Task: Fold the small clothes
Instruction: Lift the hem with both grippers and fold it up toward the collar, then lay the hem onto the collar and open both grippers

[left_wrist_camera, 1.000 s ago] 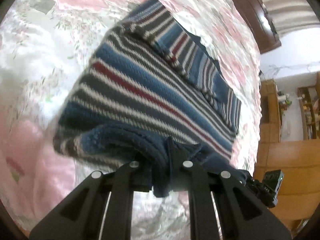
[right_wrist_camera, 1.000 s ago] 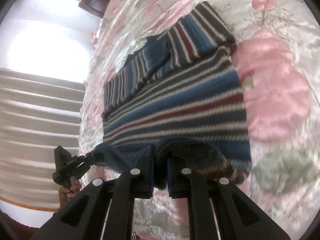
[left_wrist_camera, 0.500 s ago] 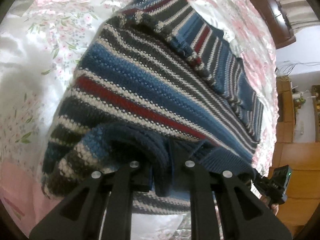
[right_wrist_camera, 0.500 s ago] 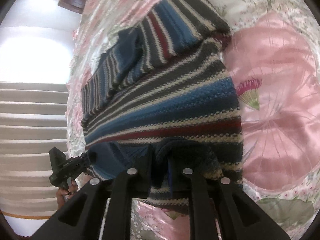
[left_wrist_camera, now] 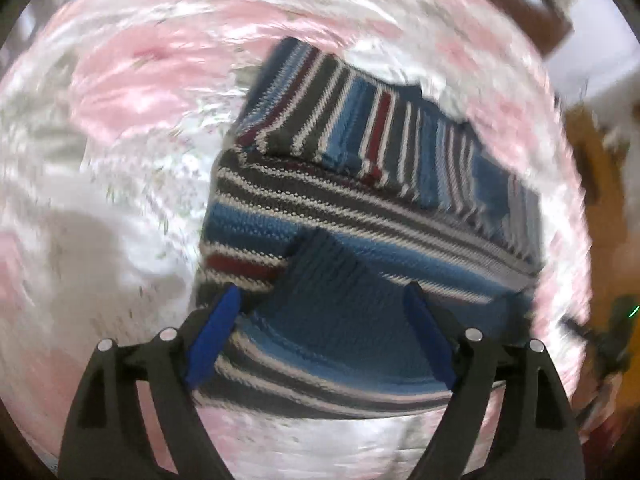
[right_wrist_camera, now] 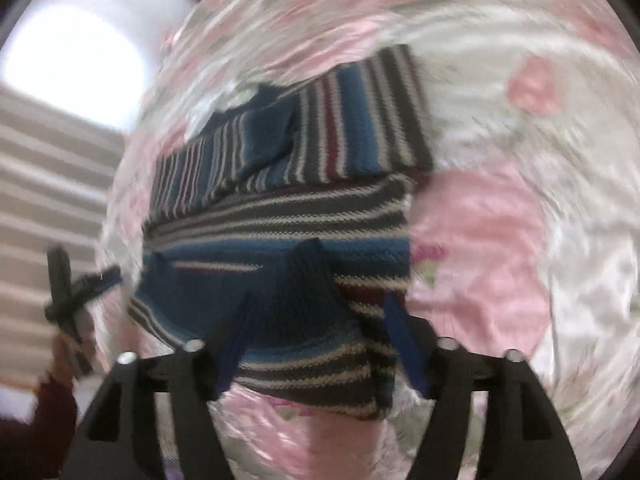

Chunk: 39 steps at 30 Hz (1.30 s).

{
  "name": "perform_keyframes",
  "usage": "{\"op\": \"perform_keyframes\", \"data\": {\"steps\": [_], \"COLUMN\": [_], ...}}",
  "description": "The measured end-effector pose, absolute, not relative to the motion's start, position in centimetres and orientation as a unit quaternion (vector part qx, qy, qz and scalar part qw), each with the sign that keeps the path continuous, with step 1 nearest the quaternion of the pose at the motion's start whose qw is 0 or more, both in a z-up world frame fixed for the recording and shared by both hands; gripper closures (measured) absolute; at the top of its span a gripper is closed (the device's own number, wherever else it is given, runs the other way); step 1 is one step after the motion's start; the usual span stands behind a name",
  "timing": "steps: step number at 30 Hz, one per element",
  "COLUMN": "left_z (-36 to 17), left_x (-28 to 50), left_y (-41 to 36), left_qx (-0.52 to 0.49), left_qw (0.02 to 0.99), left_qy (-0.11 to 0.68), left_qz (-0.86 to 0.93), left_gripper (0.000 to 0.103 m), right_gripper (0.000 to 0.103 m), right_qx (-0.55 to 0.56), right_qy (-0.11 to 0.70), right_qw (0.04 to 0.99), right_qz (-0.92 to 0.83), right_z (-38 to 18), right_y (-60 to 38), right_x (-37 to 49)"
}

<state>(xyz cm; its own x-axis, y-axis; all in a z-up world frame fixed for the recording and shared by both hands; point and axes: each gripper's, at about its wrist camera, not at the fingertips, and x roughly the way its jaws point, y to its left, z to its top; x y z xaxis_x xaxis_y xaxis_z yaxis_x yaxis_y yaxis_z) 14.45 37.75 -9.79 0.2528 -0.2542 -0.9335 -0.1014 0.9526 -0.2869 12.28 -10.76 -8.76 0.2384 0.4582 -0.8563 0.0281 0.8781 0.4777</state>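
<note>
A knitted sweater striped in blue, grey, white and dark red lies folded on the bed, its sleeves laid across the far part. The near hem is folded onto the body and stands in a small dark-blue peak. My left gripper is open, its blue pads spread wide on either side of that peak. In the right wrist view the same sweater lies in the middle, and my right gripper is open too, its pads apart around the raised fold. Both views are motion-blurred.
A shiny pink and white floral bedspread lies all around the sweater. A dark wooden headboard is at the far end and wooden furniture beside the bed. The other gripper and a hand show at the left edge.
Both grippers were shut on the sweater's hem; both have let go and stand open. The hem now lies folded over the body, and both cameras have pulled back from it.
</note>
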Motion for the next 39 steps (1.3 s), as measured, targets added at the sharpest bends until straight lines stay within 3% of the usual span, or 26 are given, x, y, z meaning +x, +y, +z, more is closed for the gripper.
{"op": "perform_keyframes", "data": {"steps": [5, 11, 12, 14, 16, 20, 24, 32, 39], "left_z": [-12.9, -15.6, -16.0, -16.4, -16.4, -15.6, -13.8, -8.3, -5.4], "left_x": [16.4, 17.9, 18.1, 18.4, 18.3, 17.5, 16.9, 15.8, 21.5], "left_y": [36.1, 35.0, 35.0, 34.9, 34.6, 33.7, 34.1, 35.1, 35.4], "left_qx": [-0.049, 0.012, 0.017, 0.015, 0.014, 0.031, 0.014, -0.040, -0.104], "left_qw": [0.773, 0.758, 0.756, 0.755, 0.755, 0.757, 0.765, 0.797, 0.831], "left_qy": [0.630, 0.646, 0.647, 0.647, 0.645, 0.637, 0.625, 0.573, 0.520], "left_qz": [-0.063, -0.092, -0.094, -0.102, -0.118, -0.140, -0.156, -0.185, -0.167], "left_gripper": [0.020, 0.020, 0.020, 0.026, 0.049, 0.071, 0.094, 0.094, 0.094], "right_gripper": [0.022, 0.025, 0.030, 0.063, 0.078, 0.092, 0.093, 0.094, 0.094], "right_qx": [0.127, 0.057, 0.043, 0.022, 0.025, 0.034, 0.090, 0.164, 0.171], "right_qy": [0.627, 0.658, 0.657, 0.646, 0.640, 0.627, 0.605, 0.566, 0.521], "right_qw": [0.748, 0.726, 0.729, 0.738, 0.739, 0.747, 0.752, 0.768, 0.801], "right_qz": [0.179, 0.190, 0.187, 0.194, 0.209, 0.220, 0.245, 0.251, 0.241], "right_z": [-11.6, -15.9, -16.1, -15.7, -15.3, -13.9, -11.6, -8.2, -5.0], "right_y": [-7.3, -5.1, -4.9, -4.4, -4.4, -5.4, -6.8, -9.2, -10.4], "right_x": [14.6, 15.2, 15.2, 14.9, 14.6, 14.3, 14.2, 14.2, 19.3]}}
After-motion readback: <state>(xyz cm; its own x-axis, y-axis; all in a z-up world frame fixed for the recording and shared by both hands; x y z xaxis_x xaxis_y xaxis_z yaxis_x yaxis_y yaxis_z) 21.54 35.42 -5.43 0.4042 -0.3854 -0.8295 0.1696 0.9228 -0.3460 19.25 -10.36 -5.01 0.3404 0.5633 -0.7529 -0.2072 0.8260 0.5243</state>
